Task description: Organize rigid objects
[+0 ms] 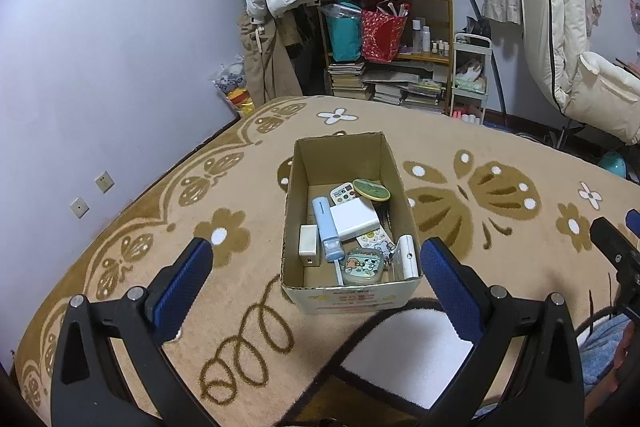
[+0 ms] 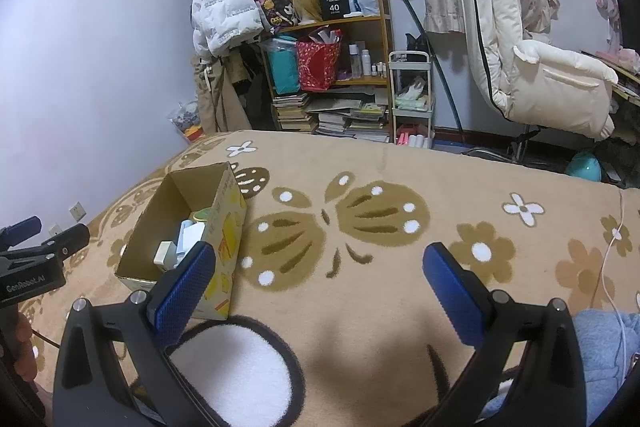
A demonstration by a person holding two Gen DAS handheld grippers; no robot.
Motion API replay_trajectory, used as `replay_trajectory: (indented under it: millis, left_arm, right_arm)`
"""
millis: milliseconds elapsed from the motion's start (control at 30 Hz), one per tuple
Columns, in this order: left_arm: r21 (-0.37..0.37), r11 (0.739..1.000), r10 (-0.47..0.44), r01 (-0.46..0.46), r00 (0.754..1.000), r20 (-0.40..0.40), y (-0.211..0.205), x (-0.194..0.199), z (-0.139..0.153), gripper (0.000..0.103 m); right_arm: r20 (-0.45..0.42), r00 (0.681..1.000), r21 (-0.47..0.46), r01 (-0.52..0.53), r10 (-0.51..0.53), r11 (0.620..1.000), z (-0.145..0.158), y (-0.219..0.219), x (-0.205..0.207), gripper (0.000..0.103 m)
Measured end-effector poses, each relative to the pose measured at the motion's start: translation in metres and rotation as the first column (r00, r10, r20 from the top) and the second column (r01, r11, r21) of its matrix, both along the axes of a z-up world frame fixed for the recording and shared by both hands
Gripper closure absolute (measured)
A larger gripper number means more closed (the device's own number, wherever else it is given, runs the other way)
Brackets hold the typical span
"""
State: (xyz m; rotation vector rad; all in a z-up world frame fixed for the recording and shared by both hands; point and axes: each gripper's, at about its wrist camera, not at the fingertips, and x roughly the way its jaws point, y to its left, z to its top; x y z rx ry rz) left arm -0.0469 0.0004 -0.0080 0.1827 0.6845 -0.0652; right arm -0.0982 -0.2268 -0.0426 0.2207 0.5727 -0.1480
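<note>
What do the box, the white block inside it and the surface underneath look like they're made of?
Box: corrugated cardboard, matte brown inside, printed outside; its cut top edges show raw.
White block: probably hard plastic, smooth with a slight sheen and rounded corners.
Surface: plush, fuzzy-pile blanket in tan with a brown butterfly and flower pattern.

box [image 2: 224,227] contents mostly hidden by wall, box label [image 1: 356,297] txt illegible
</note>
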Motion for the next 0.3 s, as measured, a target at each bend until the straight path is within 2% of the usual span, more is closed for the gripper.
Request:
replay_trajectory:
  millis: [133,300]
  left_arm:
    - [0.021,0.999,0.032,-0.032,0.999,0.008,0.0016,0.0000,-0.0006,0.000]
    - [0.008,0.999,0.035,-0.035,0.999,0.013,0.0041,-0.0003,0.0009,0.000]
  right_arm:
    - [0.004,1.000,-0.013,0.000,0.000,1.000,0.0018,0.0009,-0.0007,0.000]
    - [-0.007,1.000,-0.012,-0.001,0.001,1.000,0.0029,0.0025,-0.0003,0.000]
